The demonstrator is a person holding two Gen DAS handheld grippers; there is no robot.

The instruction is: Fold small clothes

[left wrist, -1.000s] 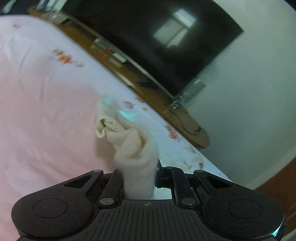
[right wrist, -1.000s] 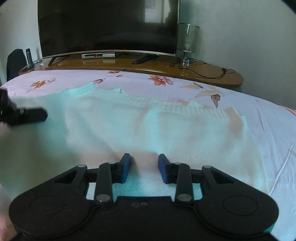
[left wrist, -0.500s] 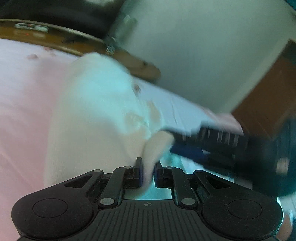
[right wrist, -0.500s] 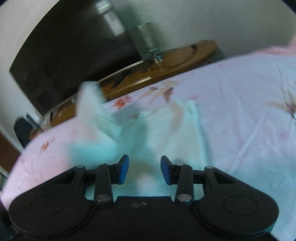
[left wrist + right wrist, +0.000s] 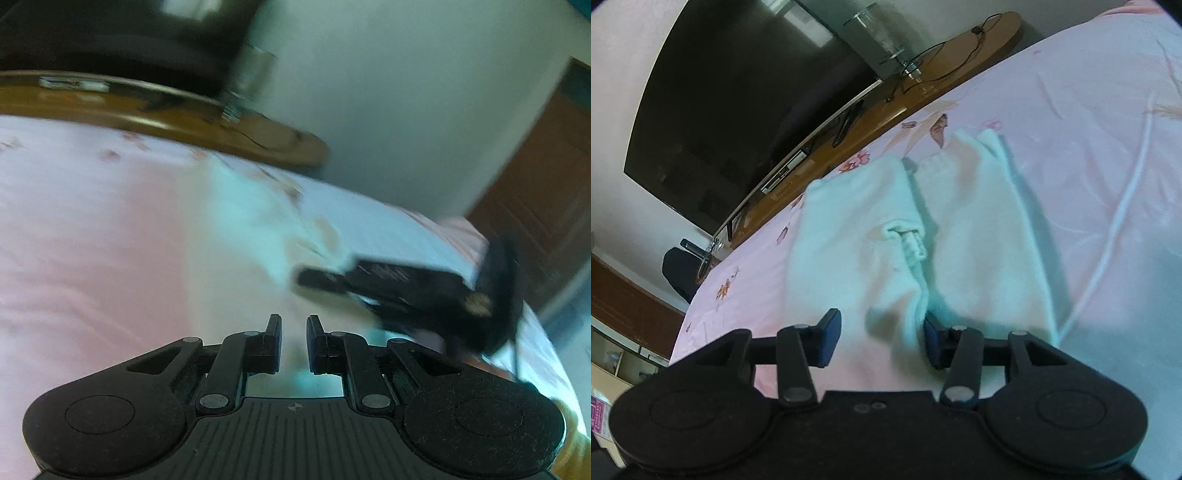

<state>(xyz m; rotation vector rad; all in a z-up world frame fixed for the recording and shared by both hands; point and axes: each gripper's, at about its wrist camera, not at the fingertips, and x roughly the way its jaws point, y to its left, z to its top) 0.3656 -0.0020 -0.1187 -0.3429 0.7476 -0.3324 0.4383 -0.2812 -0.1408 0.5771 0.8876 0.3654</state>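
Pink bed [image 5: 1089, 155] now carries the sweater [image 5: 979, 229] with both sides folded inward to the middle. Left hand-held gripper [image 5: 293, 341], nearly closed, has let go of its sleeve and holds nothing; right hand-held gripper [image 5: 879, 339] has just been opening, jaws apart over the near hem, so a crosswise fold probably comes next.

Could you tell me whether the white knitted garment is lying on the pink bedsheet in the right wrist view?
Yes, the white knitted garment lies spread on the pink bedsheet, with its two sides folded in toward the middle.
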